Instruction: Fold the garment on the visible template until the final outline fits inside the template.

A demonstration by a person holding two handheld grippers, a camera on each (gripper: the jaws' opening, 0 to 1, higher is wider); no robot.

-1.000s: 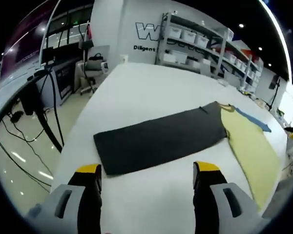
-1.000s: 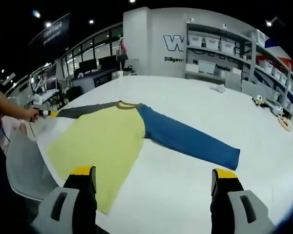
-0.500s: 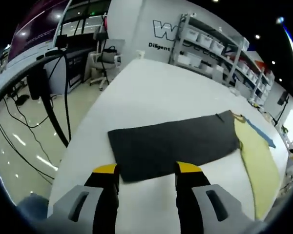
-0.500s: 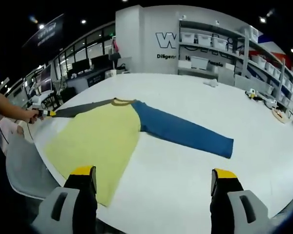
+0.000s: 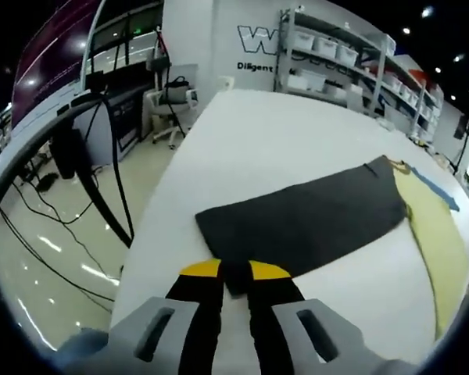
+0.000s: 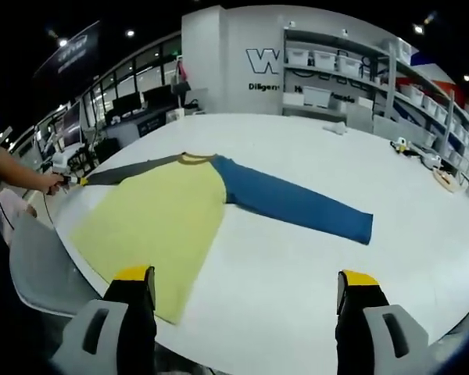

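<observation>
A long-sleeved garment lies flat on the white table (image 6: 391,156). Its body is yellow (image 6: 152,223), one sleeve is blue (image 6: 297,205) and the other dark grey (image 5: 305,223). In the left gripper view my left gripper (image 5: 234,272) is shut on the near corner of the grey sleeve's cuff end, its yellow-tipped jaws almost together. The yellow body (image 5: 438,234) runs off to the right there. In the right gripper view my right gripper (image 6: 246,277) hangs open above the table's near edge, holding nothing. The left gripper (image 6: 72,181) appears small at the far left, held by a hand (image 6: 47,182).
A grey chair (image 6: 43,269) stands by the table's near left edge. Shelves with white bins (image 6: 336,66) line the back wall. Small items (image 6: 410,150) lie at the table's far right. Left of the table are a bare floor, cables (image 5: 86,180) and an office chair (image 5: 170,105).
My left gripper has moved up to the grey sleeve's end and its jaws have shut on the cuff corner. The right gripper stays open and has barely moved.
</observation>
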